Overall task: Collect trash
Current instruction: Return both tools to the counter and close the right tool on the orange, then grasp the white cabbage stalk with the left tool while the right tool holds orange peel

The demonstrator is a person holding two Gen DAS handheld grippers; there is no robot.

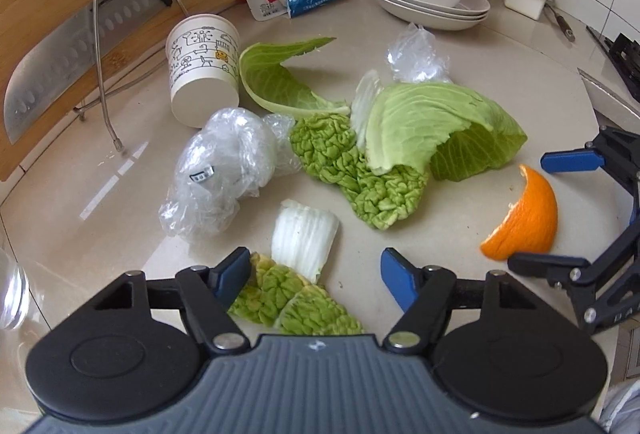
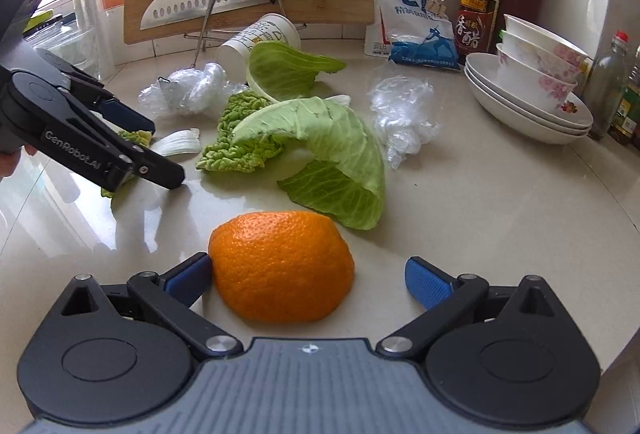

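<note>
L gripper (image 1: 314, 274) straddled the napa cabbage scrap (image 1: 296, 274) on the counter (image 1: 500, 45) — jaws spread, one pad at the leaf, not pinched yet. R gripper (image 2: 308, 280) sat wide round the orange peel (image 2: 282, 266), left pad touching — prob. both lining up grabs.

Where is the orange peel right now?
On the counter, the orange peel lies between the right gripper's open fingers, touching the left pad, just in front of the big cabbage leaf.
</note>
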